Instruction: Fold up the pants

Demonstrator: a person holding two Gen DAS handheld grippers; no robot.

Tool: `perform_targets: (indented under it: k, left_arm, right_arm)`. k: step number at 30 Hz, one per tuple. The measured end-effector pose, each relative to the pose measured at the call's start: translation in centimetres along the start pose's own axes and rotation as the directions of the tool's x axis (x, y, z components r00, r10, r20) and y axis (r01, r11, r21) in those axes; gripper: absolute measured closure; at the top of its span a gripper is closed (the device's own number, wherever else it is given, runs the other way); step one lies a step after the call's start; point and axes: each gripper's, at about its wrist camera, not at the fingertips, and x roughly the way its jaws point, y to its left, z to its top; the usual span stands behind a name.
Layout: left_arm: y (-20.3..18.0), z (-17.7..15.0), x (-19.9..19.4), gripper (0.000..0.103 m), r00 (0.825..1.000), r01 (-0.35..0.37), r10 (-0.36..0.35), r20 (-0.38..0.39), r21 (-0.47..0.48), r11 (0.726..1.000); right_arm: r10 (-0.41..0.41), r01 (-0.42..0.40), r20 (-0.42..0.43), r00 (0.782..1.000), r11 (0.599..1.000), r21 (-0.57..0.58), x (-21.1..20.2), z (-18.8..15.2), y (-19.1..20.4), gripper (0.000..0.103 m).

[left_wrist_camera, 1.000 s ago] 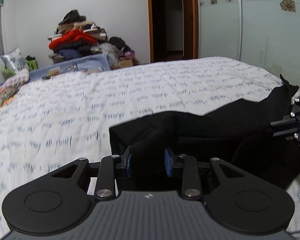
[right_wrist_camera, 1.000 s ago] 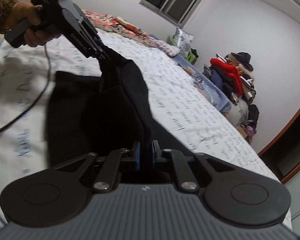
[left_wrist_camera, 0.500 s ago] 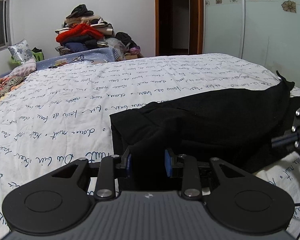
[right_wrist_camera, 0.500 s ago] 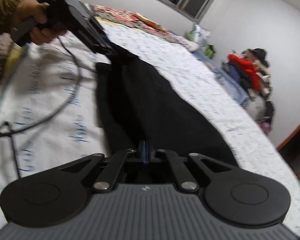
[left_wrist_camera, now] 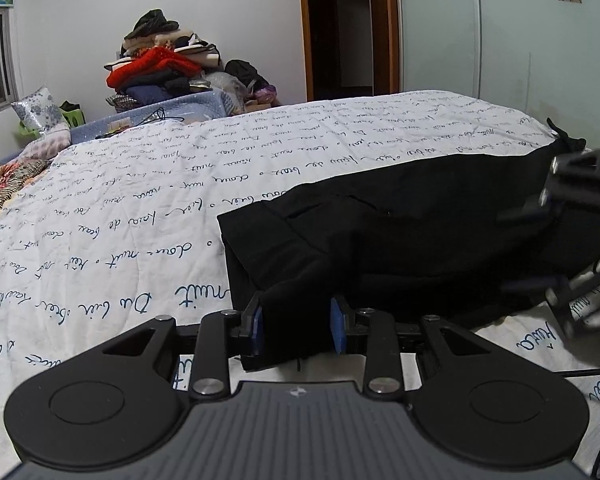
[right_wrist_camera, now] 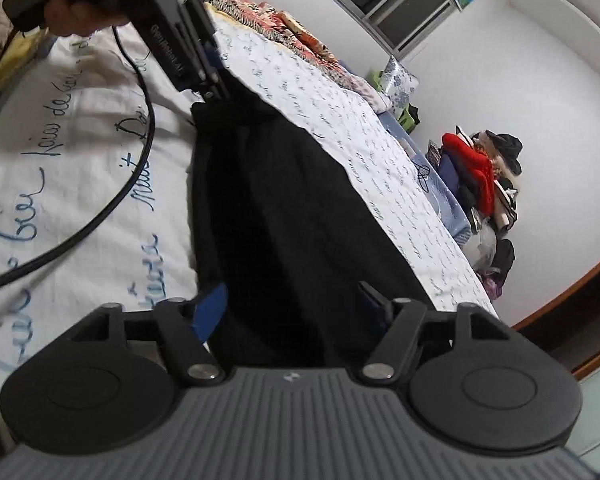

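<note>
The black fabric pants lie folded and flat on the bed with the white cover printed with blue handwriting, near its front edge.

The left gripper is low at one end of the pants. Its blue-padded jaws stand a little apart, with a thick fold of the black cloth between them. The cloth fills the gap, so the jaws seem to be grasping it, though not tightly.

The right gripper is at the other end of the pants. Its jaws are spread wide and released; the black cloth lies between them, but the pads do not press it.

In the right wrist view a hand holds the left gripper, and a black cable runs from it across the cover.

A pile of clothes with a red garment on it stands by the far wall.
</note>
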Motion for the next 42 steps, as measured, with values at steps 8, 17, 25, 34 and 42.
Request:
perform_targets:
  k: [8,17,25,34,42]
  left_arm:
    - [-0.2,-0.3,0.4,0.072,0.999,-0.034,0.033,0.029,0.037,0.999]
    - [1.2,-1.2,0.9,0.068,0.999,-0.037,0.037,-0.020,0.001,0.999]
    - [4.3,-0.8,-1.5,0.027,0.973,-0.228,0.225,-0.057,-0.039,0.973]
    - [-0.4,4.0,-1.1,0.027,0.993,-0.090,0.091,0.070,-0.021,0.996]
    - [-4.5,1.5,4.3,0.027,0.982,-0.162,0.178,-0.062,0.210,0.964]
  right_arm:
    - [0.017,-0.014,-0.019,1.000,0.994,0.104,0.8,0.7,-1.6,0.090]
    - [0.132,-0.135,0.034,0.991,0.983,0.127,-0.4,1.6,-0.1,0.096]
    - [0.060,-0.057,-0.035,0.998,0.995,0.086,0.7,0.8,0.7,0.098]
    - [0.091,-0.106,0.059,0.994,0.943,0.315,-2.7,0.1,-4.3,0.092]
    - [0.108,-0.074,-0.064,0.992,0.915,0.397,-1.8,-3.9,-4.3,0.090]
